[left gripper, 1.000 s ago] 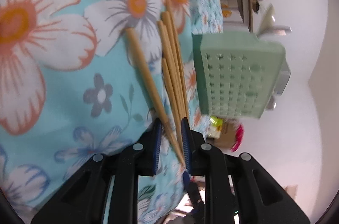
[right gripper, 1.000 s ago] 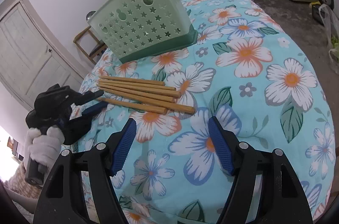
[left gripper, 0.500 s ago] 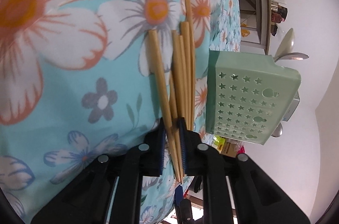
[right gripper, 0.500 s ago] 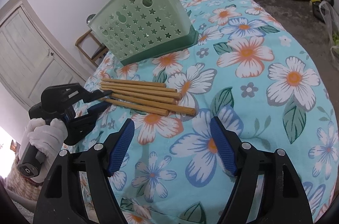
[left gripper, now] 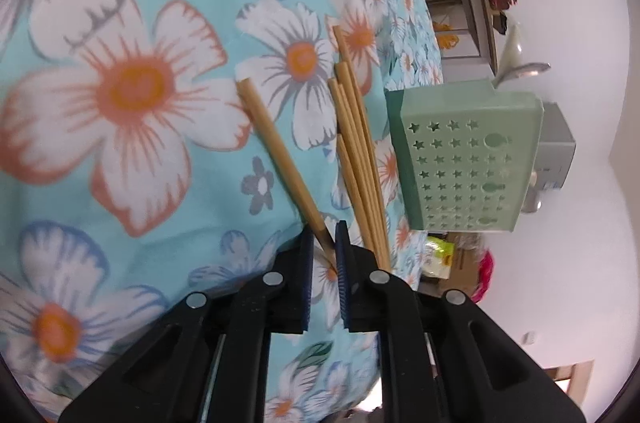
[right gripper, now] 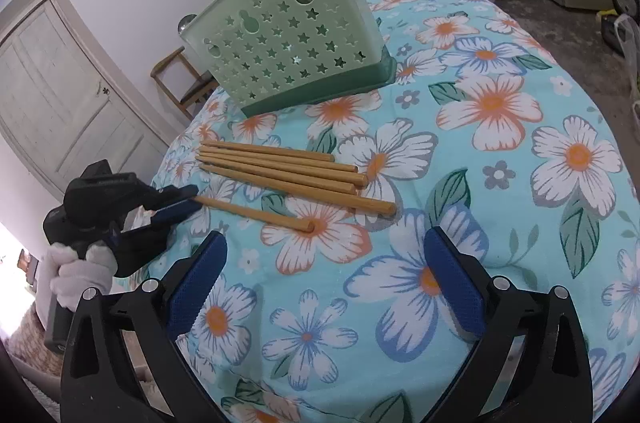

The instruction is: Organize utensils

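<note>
A: Left wrist view: left tongs (left gripper: 324, 243) clenched on one chopstick (left gripper: 276, 151), lower centre, apparently pinched at its tip.

B: Right tongs (right gripper: 324, 283) opening, nothing between them. Other chopsticks (right gripper: 280, 171) lie mid-frame on the table (right gripper: 520, 223), below the green caddy (right gripper: 288, 39).

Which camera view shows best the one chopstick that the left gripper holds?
The right wrist view: the held chopstick lies whole, apart from the other four. In the left wrist view its thin end hides between the left gripper's fingers.
</note>
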Action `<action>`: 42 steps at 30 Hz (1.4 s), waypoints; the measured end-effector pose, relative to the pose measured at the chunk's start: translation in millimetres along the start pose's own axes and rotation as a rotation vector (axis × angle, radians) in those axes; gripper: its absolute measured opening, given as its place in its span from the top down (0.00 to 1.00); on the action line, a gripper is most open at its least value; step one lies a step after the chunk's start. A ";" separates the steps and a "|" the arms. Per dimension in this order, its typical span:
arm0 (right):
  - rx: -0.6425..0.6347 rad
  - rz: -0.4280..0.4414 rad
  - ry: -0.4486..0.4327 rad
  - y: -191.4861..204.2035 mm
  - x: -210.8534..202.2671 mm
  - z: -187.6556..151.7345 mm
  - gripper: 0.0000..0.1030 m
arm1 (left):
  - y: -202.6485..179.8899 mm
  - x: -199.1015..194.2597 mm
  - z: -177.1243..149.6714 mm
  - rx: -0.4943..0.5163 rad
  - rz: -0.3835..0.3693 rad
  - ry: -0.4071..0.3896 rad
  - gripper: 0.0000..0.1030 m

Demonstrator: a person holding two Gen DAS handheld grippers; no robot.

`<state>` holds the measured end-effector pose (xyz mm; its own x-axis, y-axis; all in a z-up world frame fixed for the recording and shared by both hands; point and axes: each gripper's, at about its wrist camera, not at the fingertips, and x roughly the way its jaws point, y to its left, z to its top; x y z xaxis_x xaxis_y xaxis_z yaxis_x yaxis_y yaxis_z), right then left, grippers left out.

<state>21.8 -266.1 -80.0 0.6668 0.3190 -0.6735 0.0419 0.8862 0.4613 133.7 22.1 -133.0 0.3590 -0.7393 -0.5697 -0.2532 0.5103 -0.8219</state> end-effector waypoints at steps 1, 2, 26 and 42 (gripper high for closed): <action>0.004 0.002 -0.002 -0.6 -0.2 0.0 0.08 | -0.3 -0.9 -0.1 0.009 0.003 -0.003 0.90; 0.010 0.007 -0.004 -1.4 -0.3 0.2 0.08 | 0.1 -2.3 -0.2 0.016 0.006 -0.006 0.90; -0.023 -0.014 -0.009 3.2 -0.2 -1.8 0.08 | -12.8 3.5 4.7 0.018 0.129 -0.022 0.88; -0.121 0.122 0.056 5.1 -21.4 33.3 0.21 | -31.0 -20.2 0.2 0.215 0.232 -0.137 0.88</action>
<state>32.5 -279.6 -43.9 0.6190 0.4418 -0.6493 -0.1292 0.8728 0.4707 134.6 21.3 -96.0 0.4349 -0.5342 -0.7249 -0.1527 0.7496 -0.6440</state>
